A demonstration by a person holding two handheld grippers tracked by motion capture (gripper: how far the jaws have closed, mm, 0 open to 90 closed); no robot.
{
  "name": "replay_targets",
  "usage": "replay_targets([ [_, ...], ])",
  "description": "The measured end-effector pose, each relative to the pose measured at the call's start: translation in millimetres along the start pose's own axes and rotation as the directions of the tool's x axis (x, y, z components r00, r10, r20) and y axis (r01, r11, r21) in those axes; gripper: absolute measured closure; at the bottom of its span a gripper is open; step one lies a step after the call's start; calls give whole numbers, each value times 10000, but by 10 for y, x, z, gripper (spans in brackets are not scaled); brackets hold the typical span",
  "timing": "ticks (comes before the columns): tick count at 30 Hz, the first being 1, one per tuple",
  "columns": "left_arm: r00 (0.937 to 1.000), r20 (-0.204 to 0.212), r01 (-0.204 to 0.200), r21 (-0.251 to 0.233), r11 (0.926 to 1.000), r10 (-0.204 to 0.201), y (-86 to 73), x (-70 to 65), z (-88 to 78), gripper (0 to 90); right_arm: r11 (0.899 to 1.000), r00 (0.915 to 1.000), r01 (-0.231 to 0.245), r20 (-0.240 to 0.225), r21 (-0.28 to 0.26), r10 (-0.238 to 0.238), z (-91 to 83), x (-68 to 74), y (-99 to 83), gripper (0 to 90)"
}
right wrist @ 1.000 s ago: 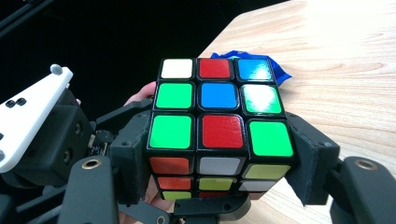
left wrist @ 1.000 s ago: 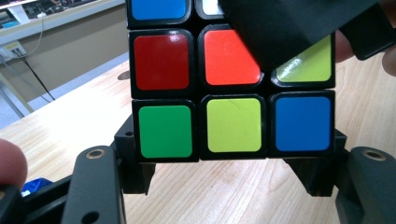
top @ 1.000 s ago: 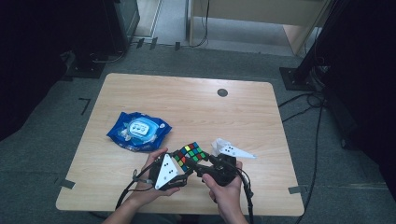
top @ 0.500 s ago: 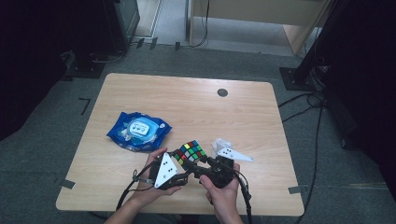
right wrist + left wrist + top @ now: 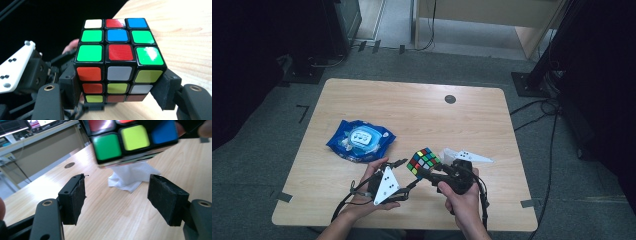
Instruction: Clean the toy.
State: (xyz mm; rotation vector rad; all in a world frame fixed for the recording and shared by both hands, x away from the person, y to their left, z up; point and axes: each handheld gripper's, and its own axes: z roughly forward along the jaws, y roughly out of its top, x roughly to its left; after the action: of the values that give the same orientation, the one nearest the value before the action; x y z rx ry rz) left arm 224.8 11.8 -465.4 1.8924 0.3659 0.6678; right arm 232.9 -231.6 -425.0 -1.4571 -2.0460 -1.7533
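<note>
Since a second ago the cube [image 5: 423,161] has left the left tongs [image 5: 404,173], whose jaws have just been opening; it now rides higher in the right tongs [image 5: 426,172] above the bench [image 5: 412,115], so the handover looks done. Left gripper view: jaws spread, nothing between, cube above them. Right gripper view: pads pinch the cube's lower sides, held level.

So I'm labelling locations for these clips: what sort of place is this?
Probably a lab or office workroom: a bare wooden table on grey carpet, loose cables, and a desk with monitors behind.
</note>
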Motion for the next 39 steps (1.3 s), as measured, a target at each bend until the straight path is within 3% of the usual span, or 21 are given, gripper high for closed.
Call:
replay_targets([
  [8, 9989, -174, -446, -186, 9988, 443, 24, -17, -34, 307, 9967, 9997, 64, -257, 805, -43, 51, -8, 10, 346],
  [18, 9950, -94, -995, 168, 9949, 997, 22, -58, -17, 246, 9844, 9989, 121, -475, 1758, -37, 85, -37, 27, 345],
  [39, 9877, -180, -1549, 314, 9874, 1555, 60, -150, 10, 157, 9714, 9992, 249, -354, 2363, -170, 171, -14, -12, 344],
])
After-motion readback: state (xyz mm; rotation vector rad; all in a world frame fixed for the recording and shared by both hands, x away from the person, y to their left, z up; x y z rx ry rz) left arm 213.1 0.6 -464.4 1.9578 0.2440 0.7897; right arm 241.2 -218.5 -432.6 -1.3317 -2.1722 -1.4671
